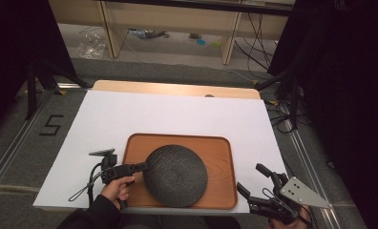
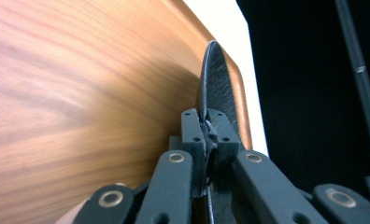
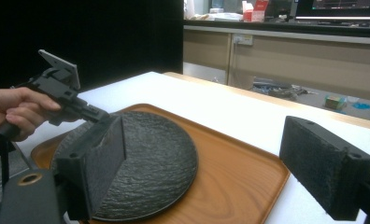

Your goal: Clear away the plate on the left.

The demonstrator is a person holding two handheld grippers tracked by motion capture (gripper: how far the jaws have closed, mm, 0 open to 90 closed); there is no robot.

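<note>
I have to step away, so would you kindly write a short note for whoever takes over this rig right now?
Left gripper: shut on the left rim of the dark plate, a thin pinch at the very edge.
Right gripper: open, holding nothing, at the table's right front edge beside the wooden tray.
Things: the plate sits in the tray on the white table, reaching the tray's front rim.
Done: plate rim gripped.
Left: where the plate goes is undecided; the right gripper is free to help if it is lifted.

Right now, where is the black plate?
In the high view the black plate lies on the wooden tray, toward its near left side, with the left gripper clamped on its left rim.
</note>
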